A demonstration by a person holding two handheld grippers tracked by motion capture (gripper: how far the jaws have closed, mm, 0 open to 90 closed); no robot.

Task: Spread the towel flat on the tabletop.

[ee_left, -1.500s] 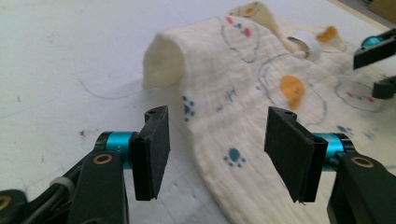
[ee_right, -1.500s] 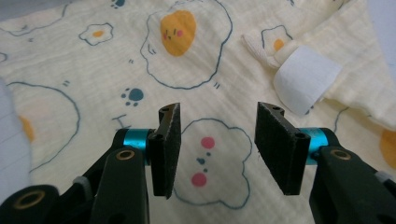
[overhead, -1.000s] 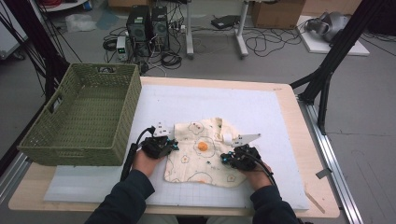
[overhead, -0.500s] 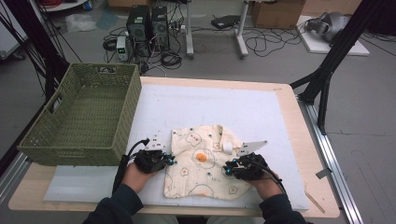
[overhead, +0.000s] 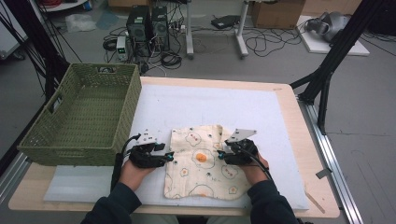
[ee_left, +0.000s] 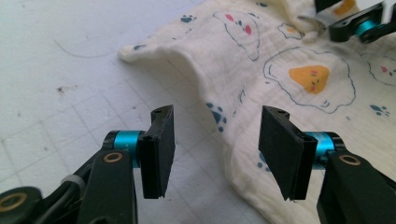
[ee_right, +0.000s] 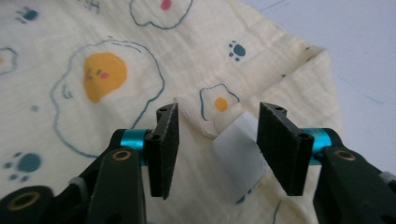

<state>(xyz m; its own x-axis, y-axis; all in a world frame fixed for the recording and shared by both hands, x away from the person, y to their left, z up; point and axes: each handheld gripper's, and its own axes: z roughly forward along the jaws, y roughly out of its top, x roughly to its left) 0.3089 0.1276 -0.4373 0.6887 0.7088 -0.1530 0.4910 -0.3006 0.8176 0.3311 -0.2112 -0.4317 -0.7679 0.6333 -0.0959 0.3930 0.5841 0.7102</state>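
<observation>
Flattened since a second ago, the egg-print cloth [overhead: 201,163] now lies spread between both grippers, its edge under the left gripper [ee_left: 215,154] and its white label between the right gripper [ee_right: 217,149], both jaws having just opened, gripping nothing.

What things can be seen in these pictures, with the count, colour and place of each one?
cloth: one, cream with fried-egg and paw prints, flat on the mat at the near edge, between the two claws
label: one, white, sewn on the cloth, between the right claw's jaws
basket: one, green woven, on the left side of the table
mat: one, white, covers most of the table top
table: one, light wood
computers: two, black, on the floor behind the table
left claw: one, black, open, over the cloth's left edge; its jaws have just been opening
right claw: one, black, open, over the cloth's right side; its jaws have just been opening
</observation>
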